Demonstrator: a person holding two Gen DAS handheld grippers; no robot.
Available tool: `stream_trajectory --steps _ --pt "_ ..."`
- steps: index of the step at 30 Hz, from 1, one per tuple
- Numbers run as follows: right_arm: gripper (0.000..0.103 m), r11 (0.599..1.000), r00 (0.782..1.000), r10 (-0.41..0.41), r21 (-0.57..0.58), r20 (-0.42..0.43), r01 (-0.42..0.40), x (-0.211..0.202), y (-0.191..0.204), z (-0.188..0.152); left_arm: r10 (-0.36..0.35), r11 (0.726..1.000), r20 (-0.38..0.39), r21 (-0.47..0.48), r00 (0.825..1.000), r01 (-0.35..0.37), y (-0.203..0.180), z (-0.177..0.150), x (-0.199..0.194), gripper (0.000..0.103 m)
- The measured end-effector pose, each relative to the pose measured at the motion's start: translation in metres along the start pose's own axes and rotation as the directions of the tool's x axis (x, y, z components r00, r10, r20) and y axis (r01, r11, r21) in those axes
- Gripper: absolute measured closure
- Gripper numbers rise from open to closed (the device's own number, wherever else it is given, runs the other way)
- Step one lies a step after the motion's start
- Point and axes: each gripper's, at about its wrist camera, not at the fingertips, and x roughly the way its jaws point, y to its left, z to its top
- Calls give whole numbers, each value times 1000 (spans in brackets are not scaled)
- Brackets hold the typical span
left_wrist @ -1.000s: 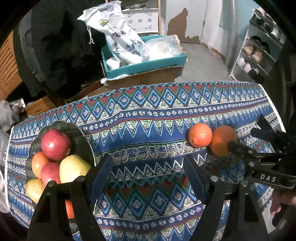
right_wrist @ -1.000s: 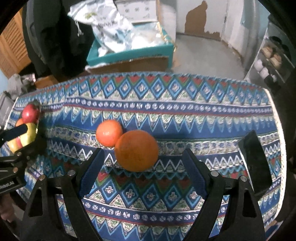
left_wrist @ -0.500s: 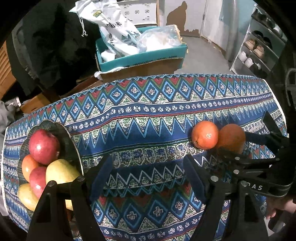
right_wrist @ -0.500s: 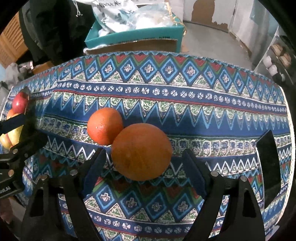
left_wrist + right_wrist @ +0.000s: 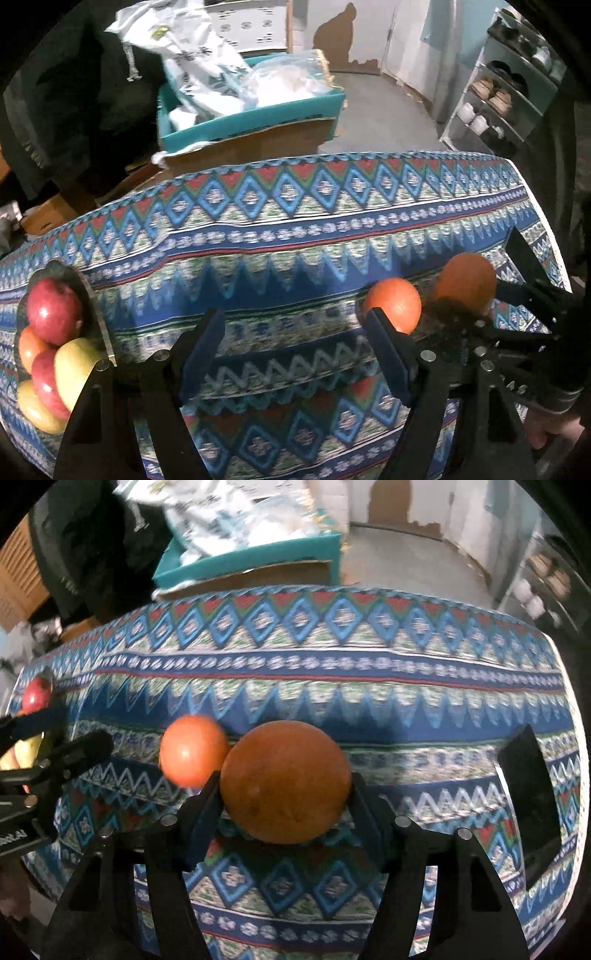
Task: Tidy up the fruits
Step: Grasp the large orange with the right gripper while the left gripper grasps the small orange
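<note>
On patterned cloth [image 5: 369, 672], R side: right gripper [image 5: 284, 794] clamped on big orange [image 5: 284, 781], small orange [image 5: 192, 749] touching it. Left gripper [image 5: 295, 354] wide, empty. Plate [image 5: 66, 273] far L w/ apples. Est. 2 oranges left to move.

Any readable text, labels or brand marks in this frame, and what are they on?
White bag in the teal box: dark printed characters and a small yellow-green logo, too blurred to read.
Right gripper body, in the left wrist view: pale lettering, unreadable.
Left gripper body, in the right wrist view: cropped white letters, unreadable.
</note>
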Motion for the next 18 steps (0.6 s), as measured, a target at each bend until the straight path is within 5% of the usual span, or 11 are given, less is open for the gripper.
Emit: stream_trajectory --steps 6,13,18 --pt "37 997 999 -33 66 18 32 -12 -35 -3 -44 999 -25 25 999 45 -25 2 13 23" --pt "37 993 999 52 101 17 -53 -6 -47 -15 -43 997 -42 59 998 46 -47 2 22 23" --pt "37 994 999 37 100 12 -38 -5 -47 -15 -43 996 -41 71 998 46 -52 3 22 23"
